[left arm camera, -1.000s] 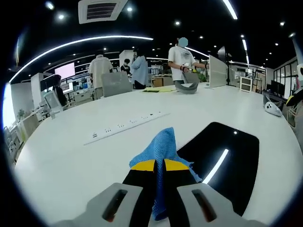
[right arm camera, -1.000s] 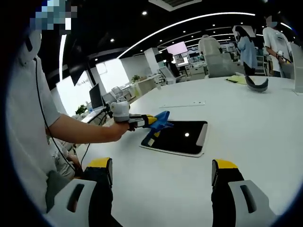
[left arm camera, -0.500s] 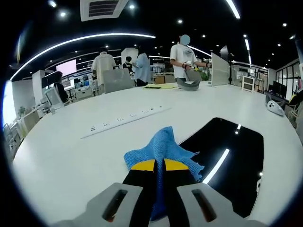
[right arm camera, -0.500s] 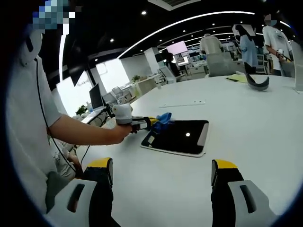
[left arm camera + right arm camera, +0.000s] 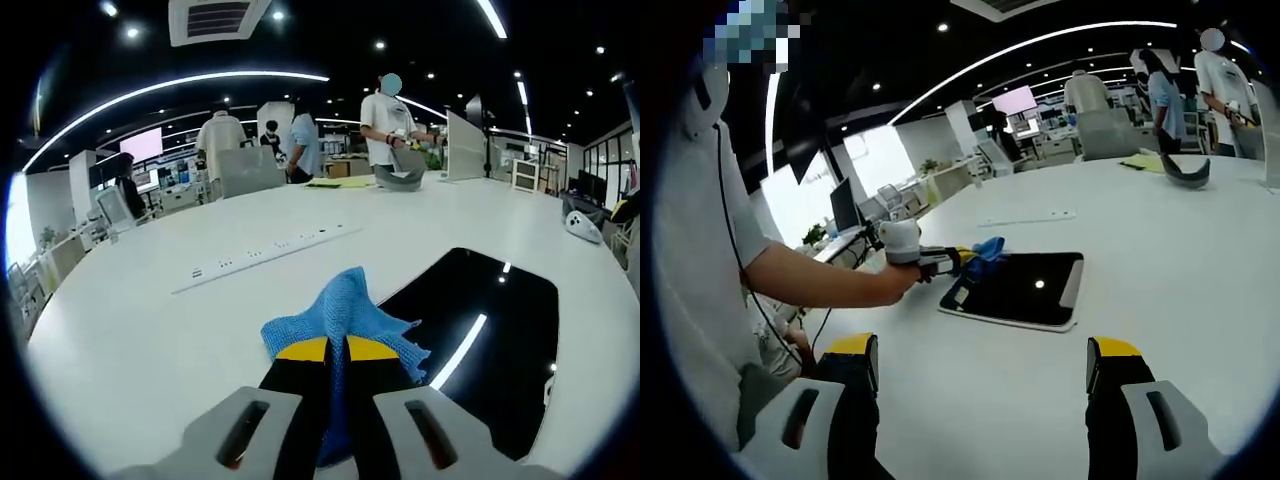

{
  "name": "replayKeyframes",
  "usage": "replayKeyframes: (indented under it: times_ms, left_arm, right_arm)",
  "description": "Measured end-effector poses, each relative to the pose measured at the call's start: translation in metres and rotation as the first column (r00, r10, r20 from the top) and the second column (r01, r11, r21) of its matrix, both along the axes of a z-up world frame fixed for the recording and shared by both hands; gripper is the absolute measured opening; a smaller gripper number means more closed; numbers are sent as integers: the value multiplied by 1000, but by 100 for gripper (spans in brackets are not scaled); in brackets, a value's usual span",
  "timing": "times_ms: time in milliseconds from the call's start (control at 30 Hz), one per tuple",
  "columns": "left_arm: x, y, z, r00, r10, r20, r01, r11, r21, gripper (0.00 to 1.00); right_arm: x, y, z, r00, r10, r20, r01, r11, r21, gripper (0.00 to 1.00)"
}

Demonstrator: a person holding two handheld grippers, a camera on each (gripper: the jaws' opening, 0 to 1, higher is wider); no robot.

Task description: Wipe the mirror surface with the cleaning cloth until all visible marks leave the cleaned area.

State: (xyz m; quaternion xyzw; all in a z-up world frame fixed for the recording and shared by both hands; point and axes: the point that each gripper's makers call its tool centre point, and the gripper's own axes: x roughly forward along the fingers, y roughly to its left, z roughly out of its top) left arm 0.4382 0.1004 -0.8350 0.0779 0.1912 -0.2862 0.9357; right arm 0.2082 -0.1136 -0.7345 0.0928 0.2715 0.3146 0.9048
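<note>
Jaws of the left gripper [image 5: 336,350] pinch the blue cloth [image 5: 345,312]; right gripper's [image 5: 985,365] gape wide.

Left gripper [image 5: 336,352]: black jaws, yellow tips, grey housing with two dark slots. Right gripper [image 5: 983,362]: same black jaws, yellow caps, grey base. Person wears white short-sleeved shirt [image 5: 700,240]; thin black cable [image 5: 732,250] runs down its front.

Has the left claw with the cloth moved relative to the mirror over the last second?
Yes. In the right gripper view, the left claw holding the blue cleaning cloth pulled back from over the dark rectangular mirror to its near-left edge.
</note>
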Motion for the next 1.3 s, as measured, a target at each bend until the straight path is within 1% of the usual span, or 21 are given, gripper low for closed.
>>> replayKeyframes:
  times_ms: [300,400,500,867,1167,1300]
  left_arm:
    - [0,-2,1,1000,-11,9,11,1000,13,2]
    - [0,-3,1,1000,-18,18,18,999,29,2]
    - [0,-7,1,999,-37,31,35,997,63,2]
    - [4,-15,1,999,-39,28,37,998,49,2]
    - [7,-26,0,998,-52,27,51,998,41,2]
    - [7,-33,1,997,-66,29,65,997,48,2]
  right_arm:
    - [1,0,-2,1000,-5,-5,5,1000,6,85]
    - [1,0,-2,1000,-2,-5,2,1000,5,85]
    - [2,0,-3,1000,-3,-6,3,1000,7,85]
    - [2,-1,-3,1000,-9,-8,9,1000,9,85]
    - [2,-1,-3,1000,-11,-9,11,1000,13,85]
    - [3,-2,-4,1000,-11,-11,11,1000,11,85]
